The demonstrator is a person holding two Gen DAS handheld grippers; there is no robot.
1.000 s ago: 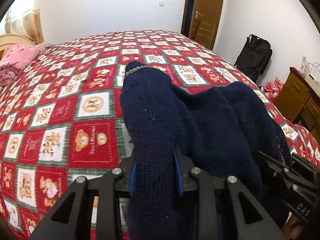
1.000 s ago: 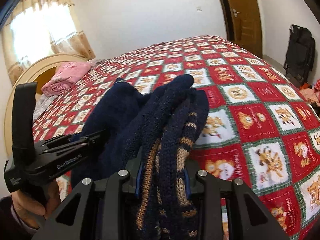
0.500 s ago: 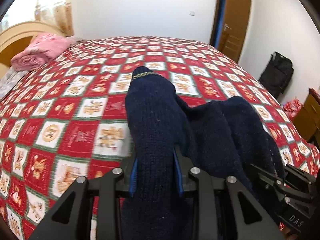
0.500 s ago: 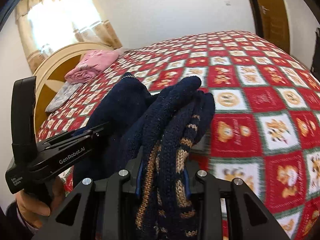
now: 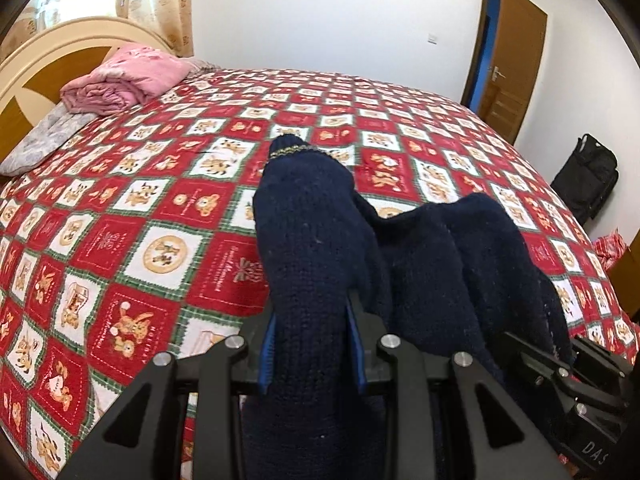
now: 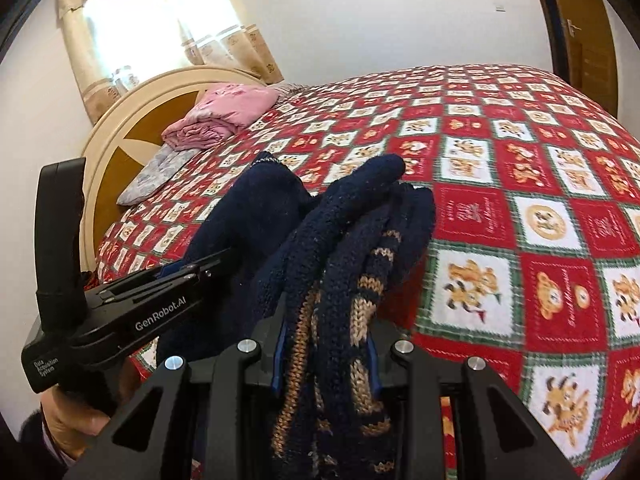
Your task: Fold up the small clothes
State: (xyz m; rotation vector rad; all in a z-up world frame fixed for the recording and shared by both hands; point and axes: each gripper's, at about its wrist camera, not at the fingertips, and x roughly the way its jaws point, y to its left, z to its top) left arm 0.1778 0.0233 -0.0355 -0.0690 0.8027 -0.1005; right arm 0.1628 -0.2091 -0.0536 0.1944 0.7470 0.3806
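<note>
Sweater [image 5: 320, 248] navy, chunky knit, bunched

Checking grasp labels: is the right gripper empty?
No: the right gripper has its jaws clamped on the bunched navy sweater.

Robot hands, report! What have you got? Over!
Left gripper and right gripper both clamped on navy sweater. Sweater bunched above bedspread. Nothing in the way.

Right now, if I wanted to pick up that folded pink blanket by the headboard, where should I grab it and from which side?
Probably the rounded folded edge of the pink blanket that faces the foot of the bed, coming in low over the quilt. The layers stack there into one thick roll, so a pinch would likely catch them all. The headboard blocks its far side.
</note>
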